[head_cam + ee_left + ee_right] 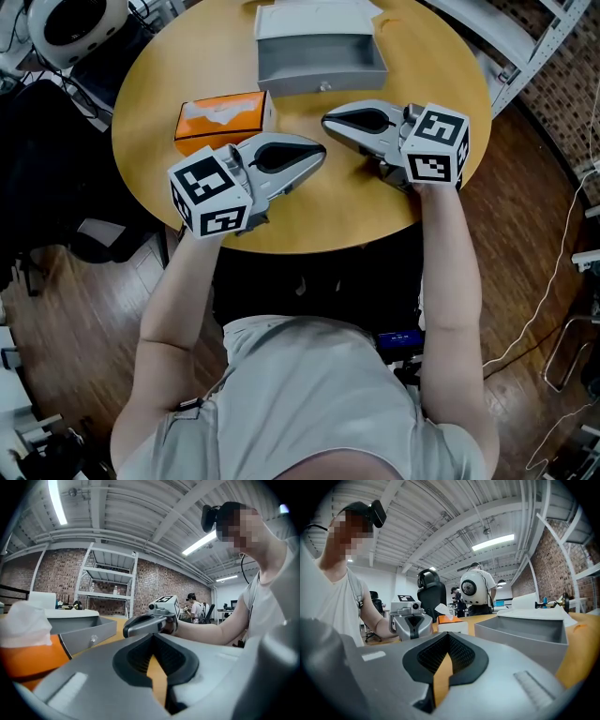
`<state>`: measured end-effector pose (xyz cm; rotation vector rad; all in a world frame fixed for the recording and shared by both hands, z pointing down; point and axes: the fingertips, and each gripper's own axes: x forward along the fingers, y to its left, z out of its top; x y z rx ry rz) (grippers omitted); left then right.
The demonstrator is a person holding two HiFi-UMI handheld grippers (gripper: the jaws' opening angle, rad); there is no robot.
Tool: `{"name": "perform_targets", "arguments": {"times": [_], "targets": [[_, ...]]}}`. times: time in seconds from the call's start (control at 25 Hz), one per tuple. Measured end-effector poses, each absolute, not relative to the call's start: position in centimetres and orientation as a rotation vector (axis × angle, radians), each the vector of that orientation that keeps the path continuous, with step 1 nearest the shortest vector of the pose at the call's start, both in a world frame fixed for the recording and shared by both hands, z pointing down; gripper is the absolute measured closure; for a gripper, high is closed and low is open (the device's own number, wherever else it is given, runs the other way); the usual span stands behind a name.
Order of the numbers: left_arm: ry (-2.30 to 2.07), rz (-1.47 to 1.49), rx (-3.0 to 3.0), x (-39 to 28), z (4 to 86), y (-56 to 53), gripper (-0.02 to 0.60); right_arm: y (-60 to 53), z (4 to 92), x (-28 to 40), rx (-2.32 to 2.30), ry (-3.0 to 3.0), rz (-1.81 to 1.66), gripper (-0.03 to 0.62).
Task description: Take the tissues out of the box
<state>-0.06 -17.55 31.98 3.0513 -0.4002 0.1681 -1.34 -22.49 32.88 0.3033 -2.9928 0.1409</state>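
An orange tissue box [220, 120] with a white tissue [217, 109] poking out of its top stands on the left of the round wooden table [309, 220]. My left gripper [322, 153] rests just right of the box, shut and empty, pointing right. My right gripper [327, 120] lies opposite it, pointing left, also shut and empty; the two tips are close together but apart. In the left gripper view the box [28, 660] and tissue [26, 620] sit at the left edge. The right gripper view shows the box [451, 623] behind the left gripper [411, 623].
A grey open tray [319, 61] with a white lid behind it stands at the table's far side, and shows again as tray [84, 632] and tray [525, 634]. A white helmet-like device [70, 23] sits off the table at the far left. Shelving [108, 581] stands beyond.
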Motion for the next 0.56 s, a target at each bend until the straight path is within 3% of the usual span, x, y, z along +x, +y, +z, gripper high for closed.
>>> {"name": "perform_targets", "arguments": {"times": [0.56], "targets": [[-0.398, 0.192, 3.045, -0.19, 32.14, -17.42, 0.582, -22.35, 32.99, -1.53, 0.302, -3.000, 0.147, 0.594]]}}
